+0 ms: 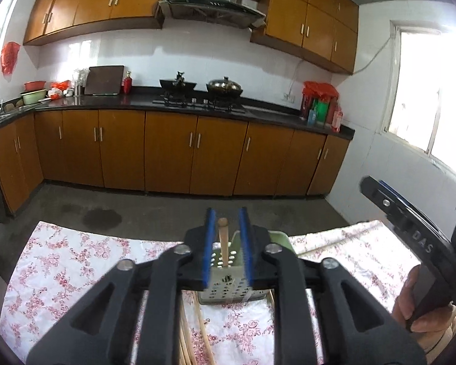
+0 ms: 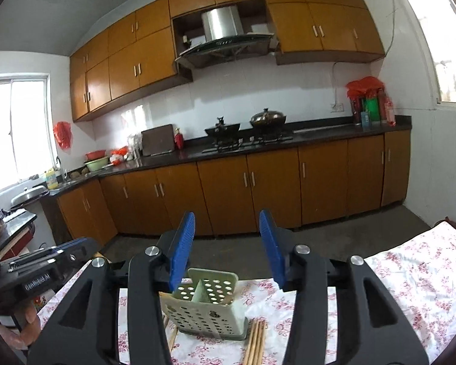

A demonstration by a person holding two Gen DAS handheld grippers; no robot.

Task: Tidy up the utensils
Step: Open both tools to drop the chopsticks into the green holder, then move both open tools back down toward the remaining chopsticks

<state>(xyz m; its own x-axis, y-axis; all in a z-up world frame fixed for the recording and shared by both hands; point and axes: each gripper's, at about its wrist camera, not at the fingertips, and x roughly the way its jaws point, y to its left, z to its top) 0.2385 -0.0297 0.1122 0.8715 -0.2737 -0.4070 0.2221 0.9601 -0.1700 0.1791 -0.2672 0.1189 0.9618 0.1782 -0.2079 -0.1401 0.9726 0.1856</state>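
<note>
over the holder (image 2: 208,307), left tool (image 1: 226,243) straddles a chopstick (image 1: 224,243) (pads apart).

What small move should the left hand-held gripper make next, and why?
Probably draw the left hand-held gripper back: the wooden chopstick already stands in the pale green perforated plastic holder, apparently untouched between open blue pads. More wooden chopsticks lie on the floral tablecloth.

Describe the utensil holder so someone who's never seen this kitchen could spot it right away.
Find the table with the floral tablecloth. Near its middle stands the utensil holder, a pale green plastic box. Unlike the loose wooden chopsticks lying beside it, it stands upright and is full of round holes.
</note>
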